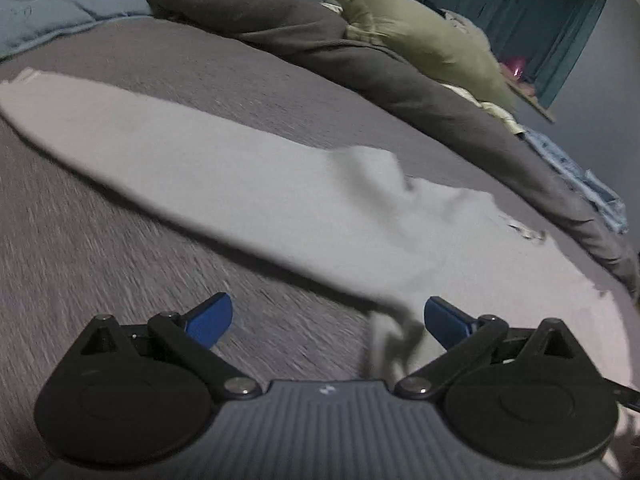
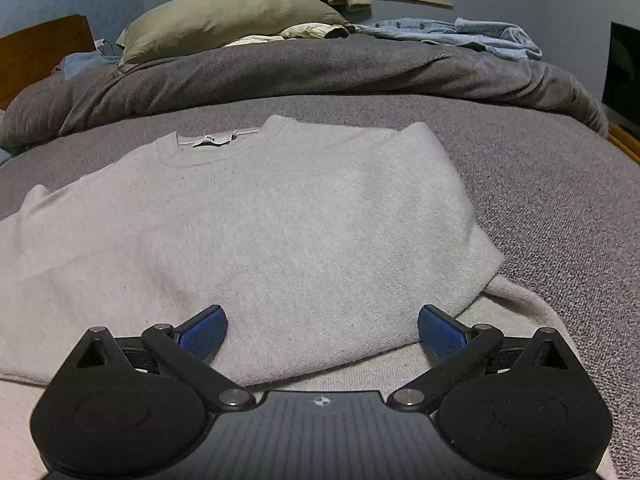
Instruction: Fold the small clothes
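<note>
A pale grey sweater [image 2: 256, 224] lies flat on the grey bed cover, its collar and white label [image 2: 212, 140] toward the far side. Its right side is folded over onto the body. In the left wrist view the sweater [image 1: 224, 184] stretches as a long pale strip from upper left to lower right, with a small raised wrinkle [image 1: 372, 168]. My left gripper [image 1: 328, 318] is open just above the bed at the sweater's near edge, with a loose bit of fabric by its right finger. My right gripper [image 2: 322, 330] is open over the sweater's lower part, nothing pinched.
A rumpled dark grey blanket [image 2: 320, 72] runs along the far side of the bed. Behind it lie an olive pillow [image 2: 224, 20], a light blue denim garment [image 2: 452, 36] and a cream garment [image 2: 312, 32]. A blue quilt [image 1: 60, 0] lies at the upper left.
</note>
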Available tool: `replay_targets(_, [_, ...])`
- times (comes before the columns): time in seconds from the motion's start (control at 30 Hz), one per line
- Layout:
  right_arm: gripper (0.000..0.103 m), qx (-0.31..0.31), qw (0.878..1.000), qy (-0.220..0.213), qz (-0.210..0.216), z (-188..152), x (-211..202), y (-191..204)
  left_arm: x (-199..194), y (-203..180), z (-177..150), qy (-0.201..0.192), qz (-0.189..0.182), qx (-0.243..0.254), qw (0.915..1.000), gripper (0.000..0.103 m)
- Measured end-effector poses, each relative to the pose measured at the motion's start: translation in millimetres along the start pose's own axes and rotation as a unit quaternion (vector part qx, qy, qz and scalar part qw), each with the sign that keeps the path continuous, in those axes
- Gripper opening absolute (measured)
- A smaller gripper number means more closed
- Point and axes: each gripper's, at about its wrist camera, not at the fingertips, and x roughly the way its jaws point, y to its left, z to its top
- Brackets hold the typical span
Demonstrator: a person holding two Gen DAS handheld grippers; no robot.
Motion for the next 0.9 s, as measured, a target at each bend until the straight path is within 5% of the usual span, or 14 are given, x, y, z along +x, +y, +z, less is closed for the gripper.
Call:
replay_targets(0.2, [0.103, 0.001, 1.000, -0.011, 0.002, -4.7, -1.7, -1.0, 34.0, 29.4, 42.9, 0.008, 0.019, -0.020, 0.9996, 0.103])
replay_targets(0.4, [0.103, 0.013, 0.999, -0.025, 0.016, -11.4, -3.8, -8.0, 75.1, 37.0, 65.2, 0.022, 0.055, 0.064, 0.9961, 0.103])
replay_targets(0.6, [0.103, 0.013, 0.999, -0.032, 0.016, -14.1, -3.7, -7.4, 78.1, 70.7, 83.0, -0.032, 0.060, -0.013, 0.9976, 0.102])
replay_targets(0.67, [0.103, 0.012, 0.999, -0.034, 0.016, -14.7, -3.3, -7.2, 79.5, 79.6, 91.0, -0.024, 0.064, -0.038, 0.9969, 0.089])
replay_targets(0.73, [0.103, 0.010, 0.999, -0.035, 0.013, -15.5, -3.2, -5.7, 79.1, 75.0, 99.5, -0.022, 0.100, -0.024, 0.9944, 0.046])
replay_targets(0.8, [0.103, 0.007, 0.999, -0.036, 0.010, -16.3, -3.0, -4.1, 71.8, 69.0, 104.4, -0.034, 0.114, -0.010, 0.9929, 0.016])
replay_targets(0.9, [0.103, 0.001, 0.999, -0.036, 0.004, -16.3, -2.8, -1.5, 52.9, 48.9, 109.5, -0.066, 0.121, 0.036, 0.9899, 0.008])
